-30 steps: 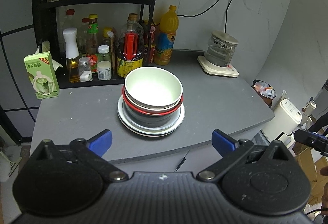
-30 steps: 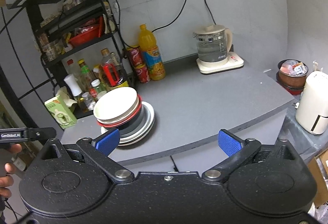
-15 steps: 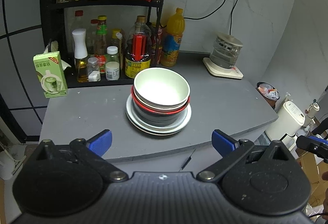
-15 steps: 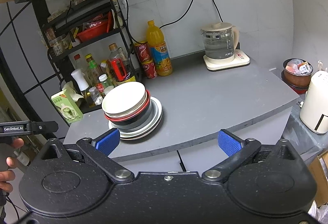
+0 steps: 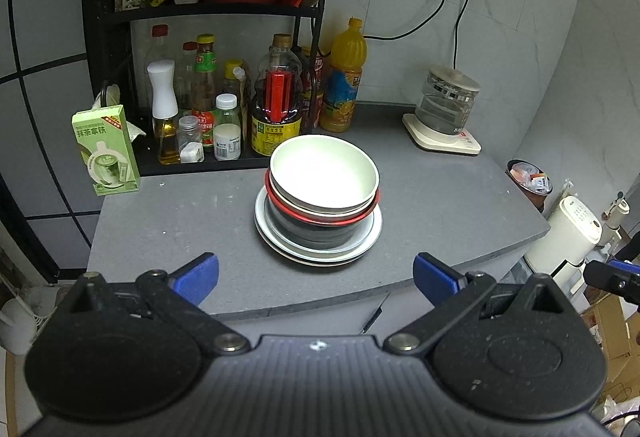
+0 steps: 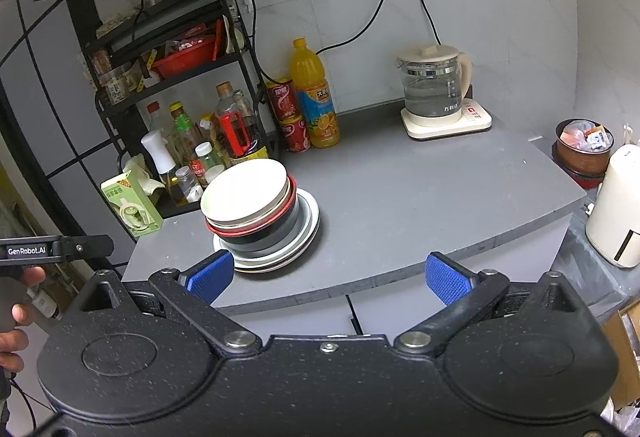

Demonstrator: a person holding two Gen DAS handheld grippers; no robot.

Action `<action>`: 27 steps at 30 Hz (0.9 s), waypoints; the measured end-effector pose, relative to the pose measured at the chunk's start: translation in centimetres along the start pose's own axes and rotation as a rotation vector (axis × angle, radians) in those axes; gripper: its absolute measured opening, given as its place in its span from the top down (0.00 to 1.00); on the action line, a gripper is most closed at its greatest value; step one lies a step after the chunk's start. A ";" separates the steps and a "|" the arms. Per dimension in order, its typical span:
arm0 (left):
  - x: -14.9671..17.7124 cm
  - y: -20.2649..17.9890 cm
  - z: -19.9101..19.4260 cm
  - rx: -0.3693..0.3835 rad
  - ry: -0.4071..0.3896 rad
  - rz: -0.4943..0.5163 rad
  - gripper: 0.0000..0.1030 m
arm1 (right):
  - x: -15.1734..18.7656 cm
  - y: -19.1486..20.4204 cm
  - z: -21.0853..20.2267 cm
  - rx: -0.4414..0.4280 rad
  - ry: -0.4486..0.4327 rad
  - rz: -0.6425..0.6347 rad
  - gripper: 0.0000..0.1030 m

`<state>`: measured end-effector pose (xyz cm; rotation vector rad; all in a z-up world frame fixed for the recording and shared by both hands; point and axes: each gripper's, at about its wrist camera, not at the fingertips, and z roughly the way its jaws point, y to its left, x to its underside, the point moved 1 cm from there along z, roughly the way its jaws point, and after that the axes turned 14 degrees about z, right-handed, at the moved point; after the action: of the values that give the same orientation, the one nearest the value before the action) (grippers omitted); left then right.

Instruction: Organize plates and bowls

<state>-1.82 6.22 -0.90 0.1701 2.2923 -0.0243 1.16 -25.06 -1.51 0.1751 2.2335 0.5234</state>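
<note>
Stack: white ceramic bowl (image 5: 324, 173) nested on red-rimmed bowl (image 5: 320, 215), on round white plates (image 5: 318, 251), ahead of your left gripper (image 5: 316, 275).
Grippers: your left and right gripper (image 6: 328, 279) both spread, empty.

Far ahead of the jaws, left, a black rack (image 5: 208, 13) holds sauce bottles (image 5: 206, 93). A green carton (image 5: 106, 151) stands beside it. Ahead right sit an orange juice bottle (image 5: 344, 77) and a glass kettle (image 5: 446, 105).
</note>
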 end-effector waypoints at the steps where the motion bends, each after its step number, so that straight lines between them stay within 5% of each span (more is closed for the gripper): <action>1: 0.0 0.0 0.0 0.002 -0.001 0.000 0.00 | 0.0 0.1 0.0 0.000 0.000 -0.003 0.00; 27: -0.2 -0.3 0.4 -0.010 0.018 0.002 0.01 | 0.1 0.2 0.3 -0.001 0.017 -0.005 0.00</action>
<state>-1.46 5.84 -1.01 0.1683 2.3102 -0.0097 1.31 -24.75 -1.67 0.1652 2.2499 0.5255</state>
